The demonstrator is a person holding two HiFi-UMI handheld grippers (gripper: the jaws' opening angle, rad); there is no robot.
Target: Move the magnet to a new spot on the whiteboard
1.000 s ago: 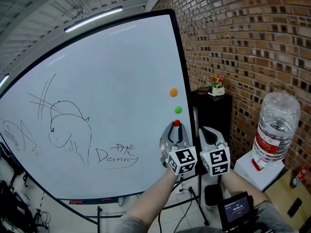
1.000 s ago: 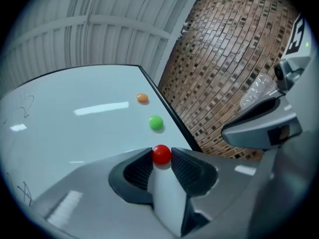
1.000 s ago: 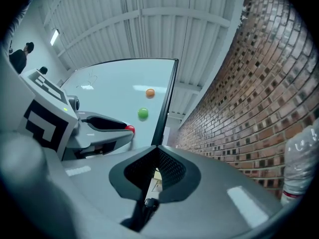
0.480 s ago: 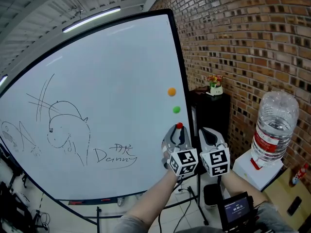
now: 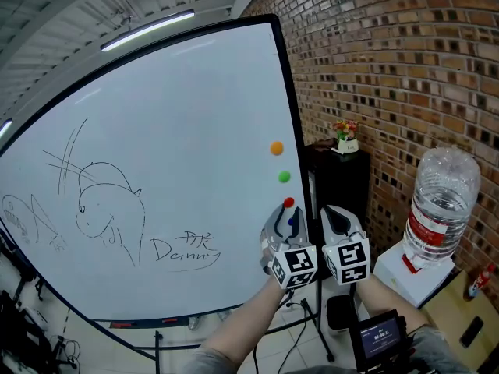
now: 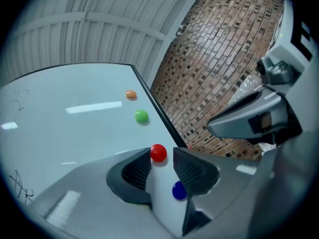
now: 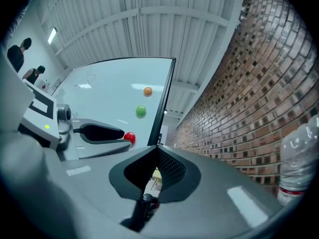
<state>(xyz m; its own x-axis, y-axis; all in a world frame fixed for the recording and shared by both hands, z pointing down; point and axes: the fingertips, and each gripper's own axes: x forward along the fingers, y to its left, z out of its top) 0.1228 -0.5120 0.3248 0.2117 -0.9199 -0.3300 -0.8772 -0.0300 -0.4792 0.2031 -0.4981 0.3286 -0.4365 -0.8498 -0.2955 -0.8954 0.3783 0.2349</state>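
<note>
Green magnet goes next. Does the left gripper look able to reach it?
Probably yes: the left gripper has just been opening its jaws, the red magnet between their tips, and only bare whiteboard lies up to the green magnet.

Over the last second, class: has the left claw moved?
Yes. The left claw has sunk a little, away from the green magnet. Its jaws have just been opening, with the red magnet between their tips.
</note>
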